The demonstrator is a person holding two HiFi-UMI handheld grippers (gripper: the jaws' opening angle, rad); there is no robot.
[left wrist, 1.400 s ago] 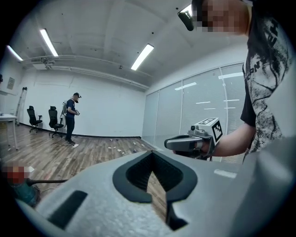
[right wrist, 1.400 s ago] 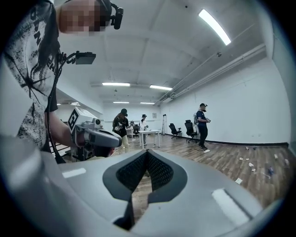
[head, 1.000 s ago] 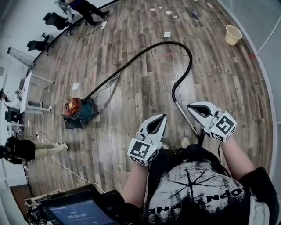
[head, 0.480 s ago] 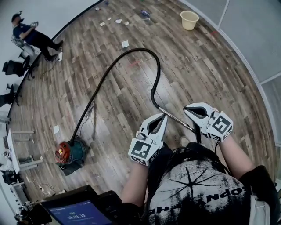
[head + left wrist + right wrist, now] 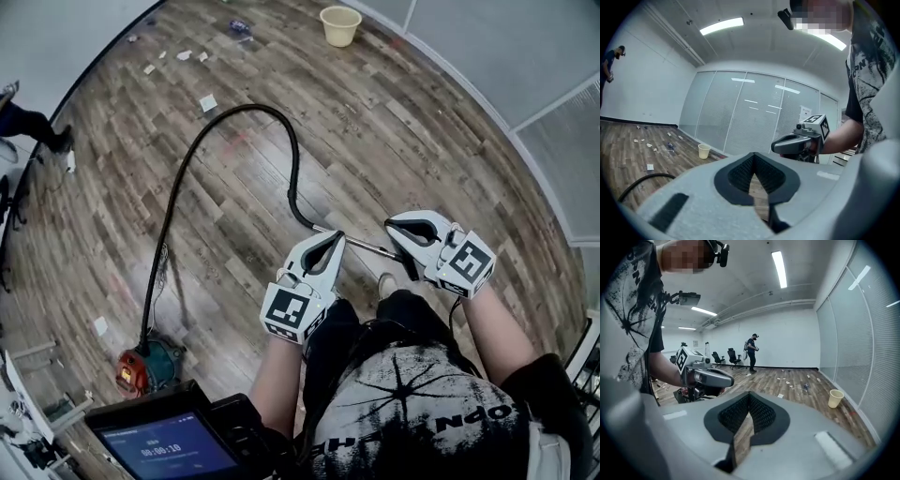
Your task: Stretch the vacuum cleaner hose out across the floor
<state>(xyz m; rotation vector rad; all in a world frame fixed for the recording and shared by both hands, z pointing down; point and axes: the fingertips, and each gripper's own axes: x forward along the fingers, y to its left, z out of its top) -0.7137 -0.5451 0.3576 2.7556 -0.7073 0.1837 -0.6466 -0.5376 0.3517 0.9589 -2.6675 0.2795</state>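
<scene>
My feeds were evenly bright, lit from above by ceiling strip lights (image 5: 722, 26) that burned out to plain white. Their reflections streaked the glass wall (image 5: 740, 117). The wooden floor (image 5: 394, 141) showed only soft, faint shadows. All three views bowed hard at the edges with darkened corners, and the nearest foreground looked soft.

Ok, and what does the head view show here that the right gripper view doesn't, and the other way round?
Head view only: the black vacuum hose curving across the wooden floor, its metal wand, and a tablet screen.
Right gripper view only: the ceiling strip lights and the wearer's head camera.
Both: the left hand-held gripper, the yellowish cup and the scattered paper scraps.
</scene>
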